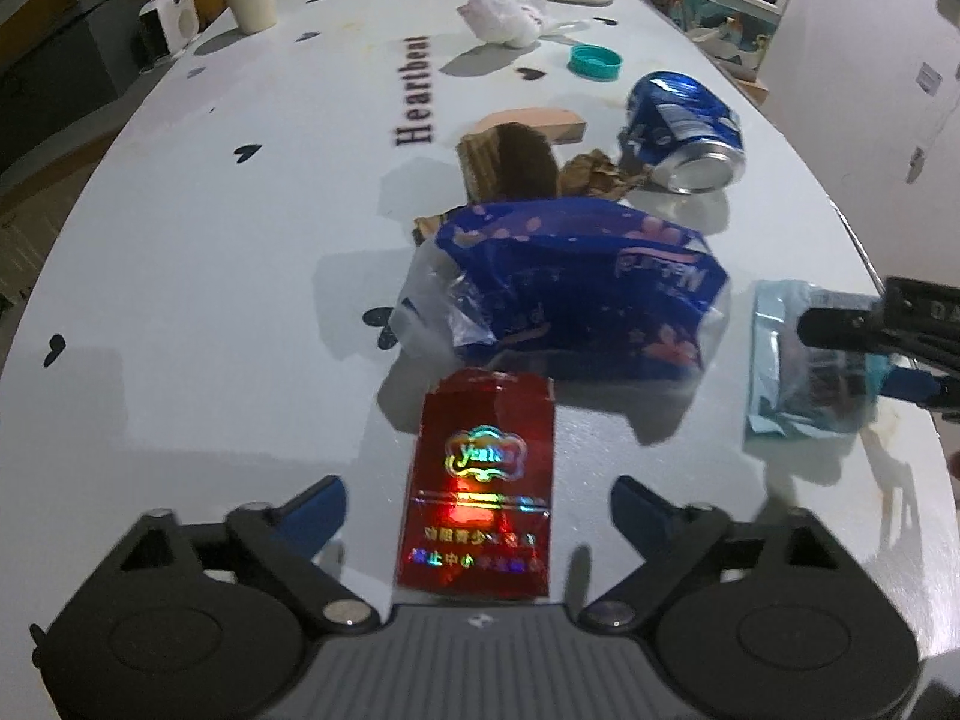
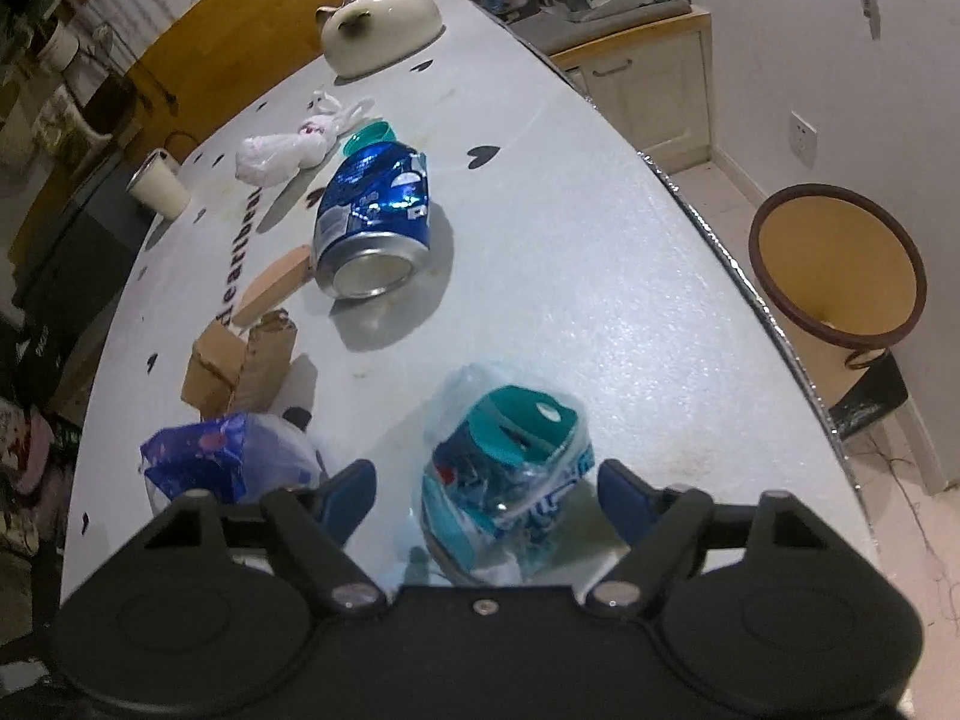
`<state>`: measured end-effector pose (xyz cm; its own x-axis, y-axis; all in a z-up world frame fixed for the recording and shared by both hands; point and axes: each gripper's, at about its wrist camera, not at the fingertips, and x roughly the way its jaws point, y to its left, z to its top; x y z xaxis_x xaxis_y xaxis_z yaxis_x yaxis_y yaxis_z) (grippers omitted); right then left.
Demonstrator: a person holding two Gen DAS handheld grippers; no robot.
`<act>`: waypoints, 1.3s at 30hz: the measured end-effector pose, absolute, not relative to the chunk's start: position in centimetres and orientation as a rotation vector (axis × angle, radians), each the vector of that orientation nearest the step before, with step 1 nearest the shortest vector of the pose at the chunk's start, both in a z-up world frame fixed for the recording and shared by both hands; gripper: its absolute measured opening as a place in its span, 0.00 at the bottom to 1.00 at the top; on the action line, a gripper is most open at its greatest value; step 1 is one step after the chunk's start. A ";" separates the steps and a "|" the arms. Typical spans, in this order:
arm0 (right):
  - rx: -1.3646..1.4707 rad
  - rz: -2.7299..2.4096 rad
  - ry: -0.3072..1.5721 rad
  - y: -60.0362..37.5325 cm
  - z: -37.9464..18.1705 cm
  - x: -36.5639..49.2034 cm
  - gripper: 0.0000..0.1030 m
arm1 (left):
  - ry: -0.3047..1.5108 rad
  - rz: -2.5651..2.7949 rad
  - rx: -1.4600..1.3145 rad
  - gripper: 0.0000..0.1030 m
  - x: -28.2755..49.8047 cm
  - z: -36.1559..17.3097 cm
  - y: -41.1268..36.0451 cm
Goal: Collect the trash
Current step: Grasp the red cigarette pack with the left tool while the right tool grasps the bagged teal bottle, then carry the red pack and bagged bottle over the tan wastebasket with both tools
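Left wrist view: left gripper (image 1: 477, 510) jaws wide, straddling red cigarette pack (image 1: 480, 486) flat on bench (image 1: 180, 330), untouched; right gripper (image 2: 486, 495) likewise brackets teal wrapper (image 2: 510, 468), lower centre; bin (image 2: 837, 264) right, for drop-off

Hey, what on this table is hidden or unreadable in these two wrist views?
- Red packet, left wrist view: its near end is hidden by the gripper body; the small print is blurred.
- Teal clear wrapper, right wrist view: its near end is hidden by the gripper body.
- Bin, right wrist view: the table edge hides its near side.
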<state>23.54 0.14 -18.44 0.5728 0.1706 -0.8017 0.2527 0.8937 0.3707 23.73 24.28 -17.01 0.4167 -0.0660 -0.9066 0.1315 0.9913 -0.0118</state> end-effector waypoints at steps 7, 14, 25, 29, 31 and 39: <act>0.504 0.003 0.990 0.3 -18.6 23.8 0.47 | 1.128 -0.112 0.006 0.61 23.8 -17.1 24.7; 0.333 0.068 1.005 1.7 -17.7 22.6 0.42 | 1.127 -0.102 0.012 0.52 23.1 -17.2 24.3; 0.183 0.097 0.928 1.6 -14.2 19.3 0.42 | 1.008 -0.084 -0.058 0.52 19.8 -13.1 24.2; 0.128 0.104 0.877 1.6 -12.3 18.2 0.42 | 0.950 -0.070 -0.090 0.52 18.7 -11.2 24.2; 0.106 0.107 0.855 1.6 -11.4 17.7 0.42 | 0.928 -0.068 -0.103 0.52 18.2 -10.3 24.1; 0.050 0.086 0.776 0.6 -8.2 15.8 0.42 | 0.852 -0.053 -0.103 0.52 16.8 -7.4 22.4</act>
